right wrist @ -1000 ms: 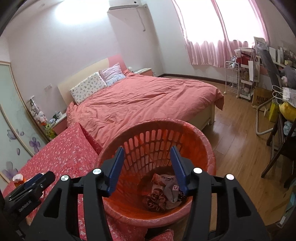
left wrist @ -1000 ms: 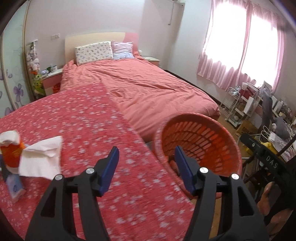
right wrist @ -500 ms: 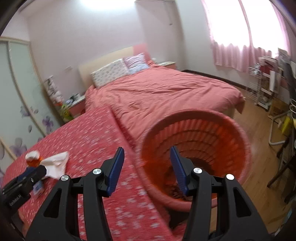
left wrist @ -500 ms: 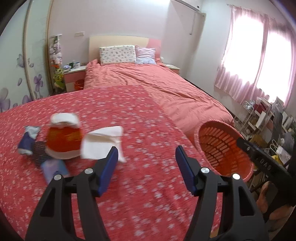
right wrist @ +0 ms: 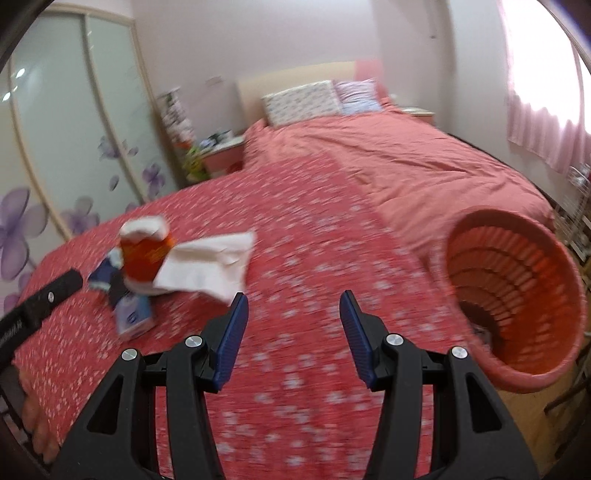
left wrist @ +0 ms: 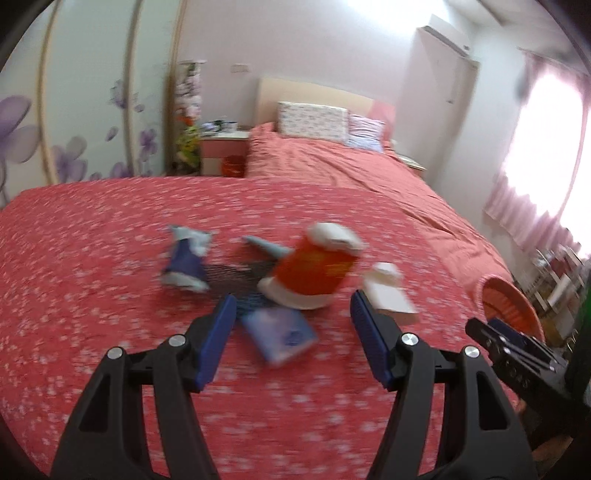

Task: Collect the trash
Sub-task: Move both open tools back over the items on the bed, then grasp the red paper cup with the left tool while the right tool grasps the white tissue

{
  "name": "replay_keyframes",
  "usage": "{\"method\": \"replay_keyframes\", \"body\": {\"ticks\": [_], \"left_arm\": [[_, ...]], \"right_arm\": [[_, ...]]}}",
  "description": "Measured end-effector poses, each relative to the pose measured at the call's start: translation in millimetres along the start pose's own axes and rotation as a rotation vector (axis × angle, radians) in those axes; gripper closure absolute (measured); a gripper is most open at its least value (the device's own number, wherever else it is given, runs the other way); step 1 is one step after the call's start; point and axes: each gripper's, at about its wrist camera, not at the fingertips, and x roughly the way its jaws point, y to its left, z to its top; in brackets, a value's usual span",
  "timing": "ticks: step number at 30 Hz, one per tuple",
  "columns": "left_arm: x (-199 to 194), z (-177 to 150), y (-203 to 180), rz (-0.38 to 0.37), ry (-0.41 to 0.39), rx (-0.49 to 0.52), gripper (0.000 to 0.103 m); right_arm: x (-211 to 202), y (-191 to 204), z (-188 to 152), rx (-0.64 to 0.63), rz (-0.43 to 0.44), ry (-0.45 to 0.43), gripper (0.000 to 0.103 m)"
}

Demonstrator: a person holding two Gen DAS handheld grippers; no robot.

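On the red flowered tabletop (left wrist: 92, 295) the trash lies in one cluster: an orange cup (left wrist: 314, 273), white tissue (right wrist: 210, 266), blue packets (left wrist: 280, 332). The left gripper (left wrist: 291, 325) hangs over it, fingers apart and empty. The right gripper (right wrist: 291, 325), also parted and empty, is between the cluster and the orange basket (right wrist: 517, 295); a bed (right wrist: 406, 158) is behind.

setting: a home bedroom. evidence: a bed (left wrist: 354, 173) under a salmon duvet with two patterned pillows (left wrist: 314, 121) against a pale headboard (right wrist: 295, 79), a pink nightstand (left wrist: 223, 149) beside it, a sliding wardrobe (right wrist: 70, 140) with purple flower decals, and pink curtains (right wrist: 543, 118) over a bright window. a wall air conditioner (left wrist: 445, 35) hangs high in the corner.
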Motion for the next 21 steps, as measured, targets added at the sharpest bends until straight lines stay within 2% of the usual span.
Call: {"method": "replay_keyframes", "body": {"ticks": [7, 14, 16, 18, 20, 21], "left_arm": [[3.1, -2.9, 43.6, 0.044, 0.015, -0.051, 0.039], [12.4, -5.0, 57.4, 0.042, 0.031, -0.057, 0.036], [16.3, -5.0, 55.7, 0.037, 0.035, -0.056, 0.036], [20.6, -4.5, 54.1, 0.029, 0.042, -0.055, 0.035], [26.2, -1.2, 51.2, 0.020, 0.049, -0.052, 0.034], [28.6, -0.3, 48.5, 0.014, 0.051, -0.048, 0.034]], "right_arm": [[26.8, 36.2, -2.1, -0.088, -0.001, 0.041, 0.051], [47.7, 51.4, 6.8, -0.121, -0.027, 0.040, 0.051], [51.7, 53.6, 7.6, -0.130, -0.034, 0.044, 0.059], [57.3, 54.0, 8.1, -0.139, -0.046, 0.052, 0.082], [59.5, 52.3, 7.2, -0.125, -0.041, 0.060, 0.094], [58.5, 49.6, 6.8, -0.109, -0.040, 0.057, 0.095]]}}
